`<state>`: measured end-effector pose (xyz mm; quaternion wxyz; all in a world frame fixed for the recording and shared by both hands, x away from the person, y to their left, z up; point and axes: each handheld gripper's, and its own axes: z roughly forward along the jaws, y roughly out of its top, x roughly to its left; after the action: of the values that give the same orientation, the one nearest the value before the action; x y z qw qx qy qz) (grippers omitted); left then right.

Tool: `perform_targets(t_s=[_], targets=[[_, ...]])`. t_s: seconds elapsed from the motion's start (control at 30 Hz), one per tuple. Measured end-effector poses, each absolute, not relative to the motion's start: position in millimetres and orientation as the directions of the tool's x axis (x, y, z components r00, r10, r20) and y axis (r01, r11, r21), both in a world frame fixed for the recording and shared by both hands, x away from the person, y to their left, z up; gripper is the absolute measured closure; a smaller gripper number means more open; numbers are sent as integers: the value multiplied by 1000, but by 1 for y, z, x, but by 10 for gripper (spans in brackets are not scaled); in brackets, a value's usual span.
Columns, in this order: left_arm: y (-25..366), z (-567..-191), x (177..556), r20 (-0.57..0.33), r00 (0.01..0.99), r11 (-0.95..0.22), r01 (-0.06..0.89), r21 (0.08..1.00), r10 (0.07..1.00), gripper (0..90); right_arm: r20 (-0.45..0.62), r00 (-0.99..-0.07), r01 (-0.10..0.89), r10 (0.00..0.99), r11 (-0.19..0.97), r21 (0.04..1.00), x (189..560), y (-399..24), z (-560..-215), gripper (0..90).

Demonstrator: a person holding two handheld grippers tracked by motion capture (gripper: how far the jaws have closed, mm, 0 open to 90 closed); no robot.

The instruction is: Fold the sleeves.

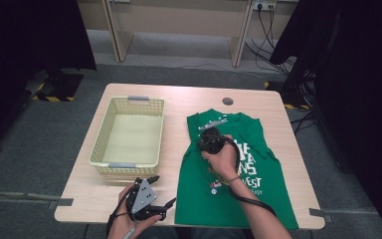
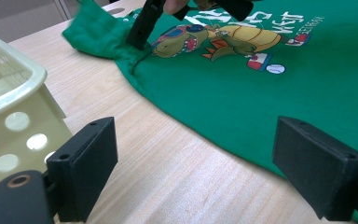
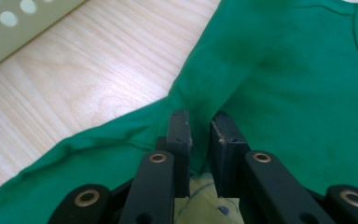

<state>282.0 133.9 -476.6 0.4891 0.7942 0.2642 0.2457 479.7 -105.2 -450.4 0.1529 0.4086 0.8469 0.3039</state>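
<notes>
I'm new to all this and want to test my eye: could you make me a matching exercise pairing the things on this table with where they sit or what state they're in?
Things:
1. basket
2. T-shirt
3. left tongs
4. right tongs

States:
A. jaws wide apart, near the table's front edge
B. spread flat on the table's right half
C. empty, on the table's left half
D. jaws nearly together, down at the green sleeve

Pairs: 1-C, 2-B, 3-A, 4-D

Soft matt cloth shirt [image 1: 258,199], pale smooth wood-grain table [image 1: 184,97], and perforated cream plastic basket [image 1: 129,167].
</notes>
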Motion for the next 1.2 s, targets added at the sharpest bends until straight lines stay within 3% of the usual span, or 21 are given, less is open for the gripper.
perform_targets(t_s=[0.3, 0.47, 0.97, 1.1, 1.2], targets=[[134, -477, 282, 134, 740, -384, 178, 906, 659, 133, -59, -567, 602, 822, 462, 651, 476, -116, -440, 670], [134, -477, 282, 136, 740, -387, 178, 905, 658, 133, -44, -629, 574, 776, 501, 647, 477, -112, -446, 590], [133, -477, 282, 140, 740, -389, 176, 904, 658, 133, -46, -629, 588, 776, 514, 624, 480, -96, -455, 552], [134, -477, 282, 136, 740, -388, 179, 904, 659, 133, -39, -606, 584, 794, 478, 656, 478, -116, -442, 544], [133, -477, 282, 139, 740, -389, 177, 904, 659, 133, -45, -535, 611, 844, 423, 670, 485, -153, -432, 547]])
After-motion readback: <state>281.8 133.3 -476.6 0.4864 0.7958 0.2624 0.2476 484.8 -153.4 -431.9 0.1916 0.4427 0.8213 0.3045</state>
